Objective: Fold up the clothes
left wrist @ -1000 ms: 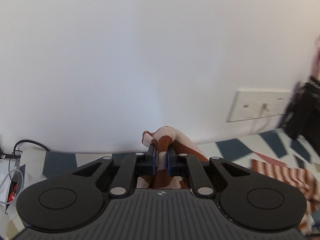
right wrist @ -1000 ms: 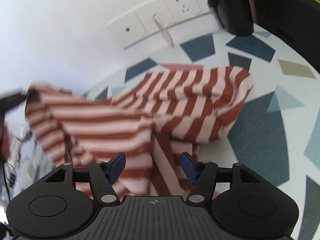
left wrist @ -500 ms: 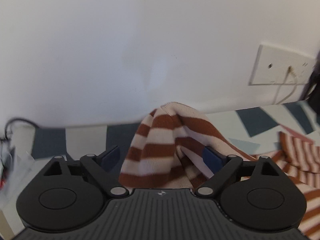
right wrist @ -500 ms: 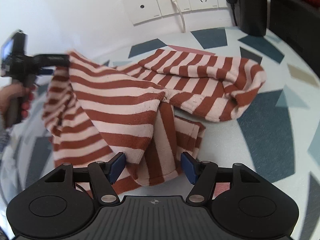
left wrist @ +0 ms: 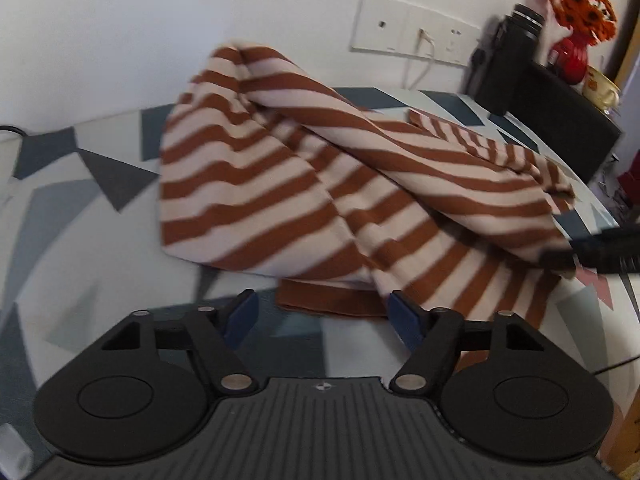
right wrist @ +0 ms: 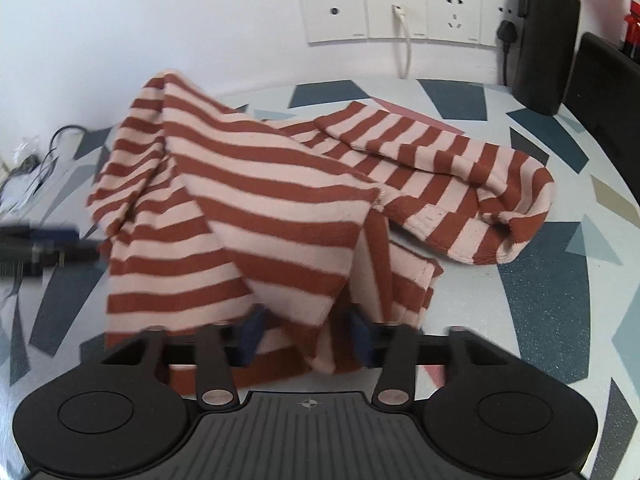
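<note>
So the striped sweater is lying in a rumpled heap on the patterned table, its far part bunching up toward the white wall with the outlets. The left gripper is hanging just near of the sweater's brown hem with its fingers spread wide and nothing between them, having just been closing a bit. The right gripper has just been closing too, and its narrow fingers are pinching a fold at the sweater's near edge. A black bottle is standing far right.
</note>
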Demonstrator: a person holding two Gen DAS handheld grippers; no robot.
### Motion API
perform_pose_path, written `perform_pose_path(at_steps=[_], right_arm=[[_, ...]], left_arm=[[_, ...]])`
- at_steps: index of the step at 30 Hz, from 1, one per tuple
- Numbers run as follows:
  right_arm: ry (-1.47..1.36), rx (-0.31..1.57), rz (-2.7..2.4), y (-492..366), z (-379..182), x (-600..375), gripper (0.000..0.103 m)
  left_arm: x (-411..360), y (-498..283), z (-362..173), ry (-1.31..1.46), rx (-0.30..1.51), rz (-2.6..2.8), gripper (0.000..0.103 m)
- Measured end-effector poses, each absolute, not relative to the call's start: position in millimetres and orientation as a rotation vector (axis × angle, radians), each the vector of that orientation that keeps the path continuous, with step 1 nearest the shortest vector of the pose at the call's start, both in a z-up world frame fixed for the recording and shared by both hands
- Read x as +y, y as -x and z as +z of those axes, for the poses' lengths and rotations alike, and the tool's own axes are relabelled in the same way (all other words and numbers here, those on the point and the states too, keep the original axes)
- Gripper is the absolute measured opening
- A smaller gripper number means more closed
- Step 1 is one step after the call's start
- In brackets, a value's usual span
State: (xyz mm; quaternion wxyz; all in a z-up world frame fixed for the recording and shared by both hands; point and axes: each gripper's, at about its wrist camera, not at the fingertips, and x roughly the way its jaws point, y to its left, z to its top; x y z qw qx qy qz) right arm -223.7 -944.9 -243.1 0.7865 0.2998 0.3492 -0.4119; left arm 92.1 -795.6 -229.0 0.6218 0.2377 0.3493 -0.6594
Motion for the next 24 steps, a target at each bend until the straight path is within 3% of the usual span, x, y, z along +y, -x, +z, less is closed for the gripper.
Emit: perform_pose_path(at_steps=[1, 2, 9, 12, 15, 17, 18, 19, 21, 22, 23, 24], right_arm=[[-0.66, 0.734, -0.881, 225, -242, -949, 0.015], [-0.683, 0.697, -0.875, 229, -239, -954, 0.009], [-0.741, 0.459, -1.06, 266, -214, -1007, 0.008], [-0.742, 0.441, -1.114, 269, -217, -1036, 0.008], [-0.768, 0.469, -1.171, 265, -230, -1057, 0.01], [-0.801, 0.495, -1.179, 263, -239, -1063, 0.027], [-0.808, 0.498, -1.183, 264, -239, -1060, 0.032], [-0.815, 0.5, -1.187, 265, -240, -1057, 0.037], [-0.816, 0.472, -1.173, 270, -237, -1040, 0.043], [-0.815, 0.474, -1.169, 273, -236, -1031, 0.047], [-0.814, 0.476, -1.165, 275, -235, -1021, 0.048], [-0.815, 0.485, -1.158, 277, -234, -1011, 0.049]], left_arm=[[-798, -90, -230, -0.548, 0.801, -1.515, 0.073], [-801, -87, -231, -0.554, 0.801, -1.512, 0.073], [-806, -79, -232, -0.556, 0.835, -1.54, 0.072], [-804, -67, -230, -0.58, 0.835, -1.572, 0.073], [-804, -56, -232, -0.6, 0.872, -1.596, 0.073], [-804, -49, -235, -0.6, 0.907, -1.611, 0.073], [-803, -46, -236, -0.599, 0.918, -1.618, 0.07], [-803, -44, -236, -0.597, 0.921, -1.626, 0.052], [-802, -40, -235, -0.6, 0.913, -1.614, 0.034], [-800, -39, -234, -0.583, 0.913, -1.614, 0.018], [-799, -41, -232, -0.557, 0.924, -1.621, 0.011], [-799, -44, -230, -0.535, 0.937, -1.621, 0.011]])
